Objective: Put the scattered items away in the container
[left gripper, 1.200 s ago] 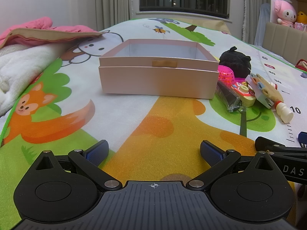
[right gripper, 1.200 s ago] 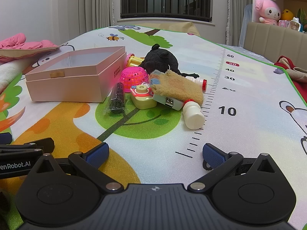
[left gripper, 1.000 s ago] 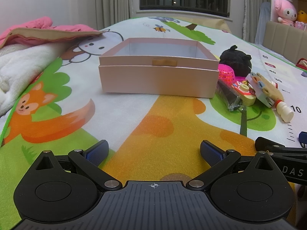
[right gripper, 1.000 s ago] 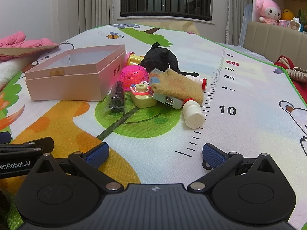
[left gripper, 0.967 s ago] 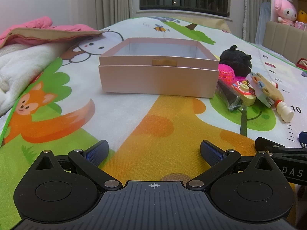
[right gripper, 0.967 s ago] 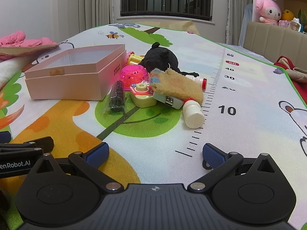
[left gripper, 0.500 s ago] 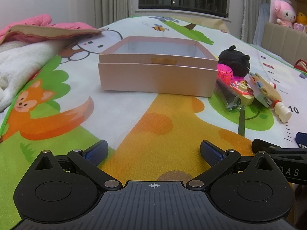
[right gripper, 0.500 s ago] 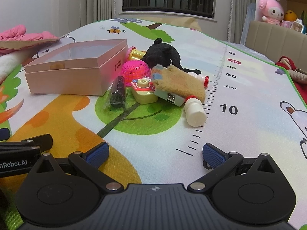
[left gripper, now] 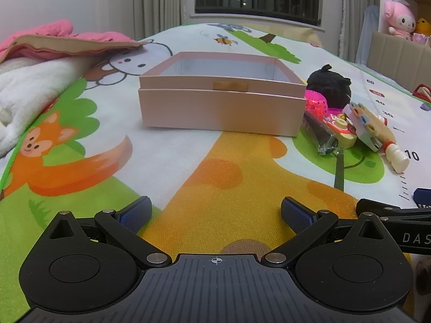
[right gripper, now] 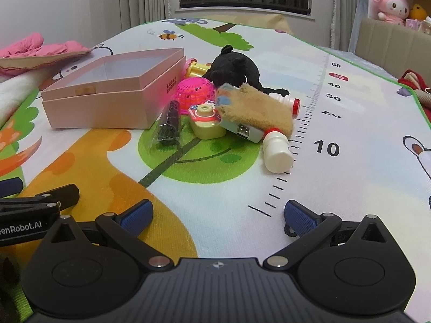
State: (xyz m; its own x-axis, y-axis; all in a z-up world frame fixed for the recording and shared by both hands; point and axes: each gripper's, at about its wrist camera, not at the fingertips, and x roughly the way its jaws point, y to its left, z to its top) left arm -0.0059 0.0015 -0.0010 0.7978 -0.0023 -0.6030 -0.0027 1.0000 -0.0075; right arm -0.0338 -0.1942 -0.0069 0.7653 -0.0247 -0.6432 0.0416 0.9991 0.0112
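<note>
An open pink box point(left gripper: 219, 107) point(right gripper: 107, 94) stands on the play mat. To its right lie a black plush point(right gripper: 234, 67), a pink mesh ball point(right gripper: 194, 91), a wrapped black item point(right gripper: 168, 123), a toy camera point(right gripper: 206, 121), a fuzzy tan device point(right gripper: 256, 110) and two small white bottles point(right gripper: 277, 152). My left gripper point(left gripper: 215, 211) is open and empty, low over the mat in front of the box. My right gripper point(right gripper: 218, 212) is open and empty, in front of the pile.
A pink and white blanket point(left gripper: 40, 62) lies at the left. A beige headboard point(right gripper: 390, 40) with plush toys point(right gripper: 388, 0) stands at the back right. A red item point(right gripper: 414, 80) lies at the mat's right edge.
Both grippers have moved forward a little toward the box and the pile. Both stay open. No item has moved.
</note>
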